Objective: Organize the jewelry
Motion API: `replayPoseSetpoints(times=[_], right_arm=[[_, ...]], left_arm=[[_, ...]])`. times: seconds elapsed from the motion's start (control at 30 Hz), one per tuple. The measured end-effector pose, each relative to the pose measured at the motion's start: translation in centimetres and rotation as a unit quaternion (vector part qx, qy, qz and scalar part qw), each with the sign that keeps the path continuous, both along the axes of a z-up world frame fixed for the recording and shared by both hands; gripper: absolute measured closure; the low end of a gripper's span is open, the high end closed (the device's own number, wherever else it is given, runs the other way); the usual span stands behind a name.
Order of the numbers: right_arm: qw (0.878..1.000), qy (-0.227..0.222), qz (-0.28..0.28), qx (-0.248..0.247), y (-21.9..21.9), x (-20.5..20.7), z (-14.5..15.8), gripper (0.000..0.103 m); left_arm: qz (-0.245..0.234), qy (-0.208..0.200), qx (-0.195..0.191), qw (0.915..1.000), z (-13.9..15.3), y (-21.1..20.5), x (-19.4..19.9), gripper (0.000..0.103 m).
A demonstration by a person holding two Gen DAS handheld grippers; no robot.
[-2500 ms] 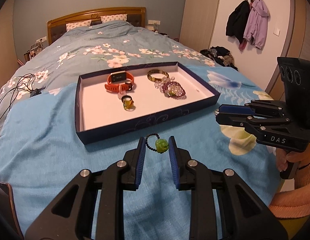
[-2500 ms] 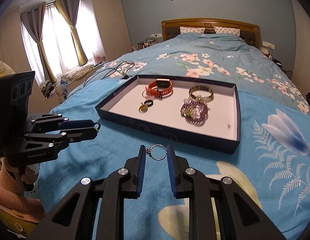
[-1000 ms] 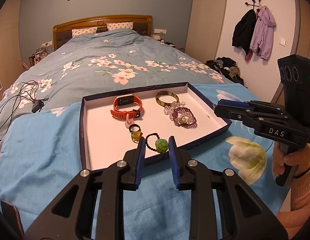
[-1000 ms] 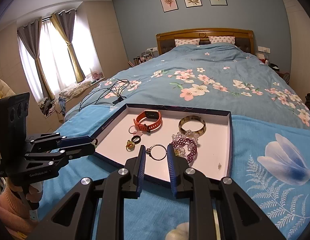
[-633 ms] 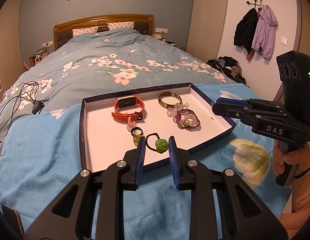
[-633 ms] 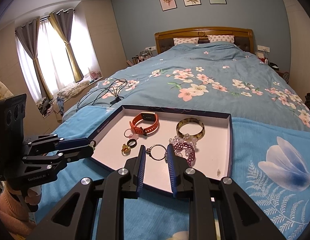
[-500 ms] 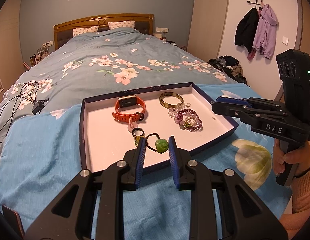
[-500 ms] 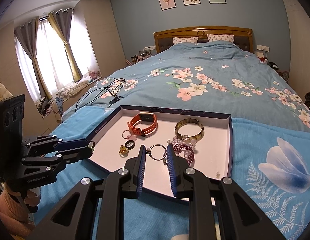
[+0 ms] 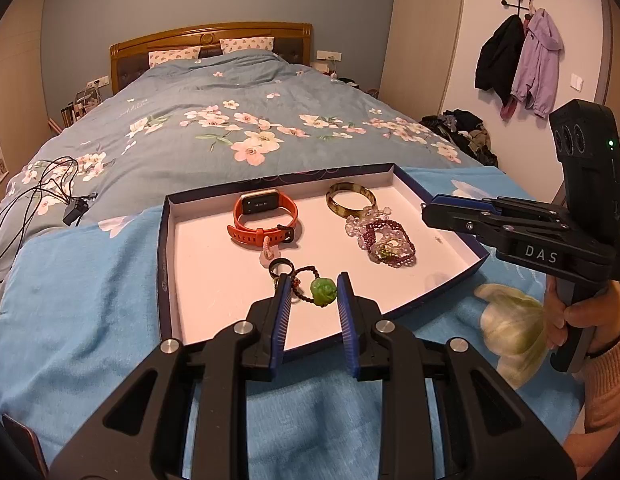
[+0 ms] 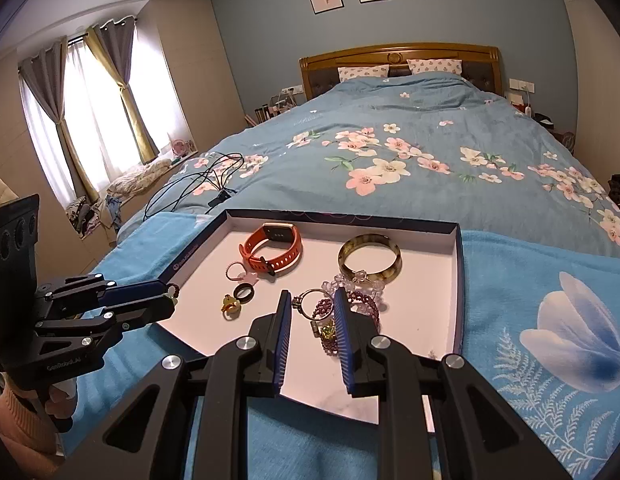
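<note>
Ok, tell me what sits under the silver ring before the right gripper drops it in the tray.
The right gripper holds the silver ring above the tray. The purple bead bracelet lies right behind and below it. Bare floor shows nearer, between the fingers.

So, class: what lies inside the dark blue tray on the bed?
Inside the tray: an orange watch, a bangle, a black ring, a yellow charm and purple beads. The right gripper hides part of the beads.
</note>
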State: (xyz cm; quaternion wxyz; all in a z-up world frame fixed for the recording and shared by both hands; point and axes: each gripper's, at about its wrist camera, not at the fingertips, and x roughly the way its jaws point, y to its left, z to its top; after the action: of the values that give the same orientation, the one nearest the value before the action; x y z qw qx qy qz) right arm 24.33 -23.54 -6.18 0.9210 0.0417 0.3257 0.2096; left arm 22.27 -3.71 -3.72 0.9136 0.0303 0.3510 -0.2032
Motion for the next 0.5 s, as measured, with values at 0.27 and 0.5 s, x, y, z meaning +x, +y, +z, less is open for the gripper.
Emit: replayPoseSetpoints(times=[0.27, 0.5], right_arm=[[1.000, 0.008, -0.002, -0.003, 0.0, 1.1, -0.4, 0.083], [1.000, 0.012, -0.004, -0.008, 0.2, 1.6, -0.6, 0.083]], left_arm=[[0.004, 0.005, 0.003, 1.0000, -0.3, -0.2, 0.8, 0.079], [0.008, 0.008, 0.004, 0.9999, -0.5, -0.2, 1.3, 0.079]])
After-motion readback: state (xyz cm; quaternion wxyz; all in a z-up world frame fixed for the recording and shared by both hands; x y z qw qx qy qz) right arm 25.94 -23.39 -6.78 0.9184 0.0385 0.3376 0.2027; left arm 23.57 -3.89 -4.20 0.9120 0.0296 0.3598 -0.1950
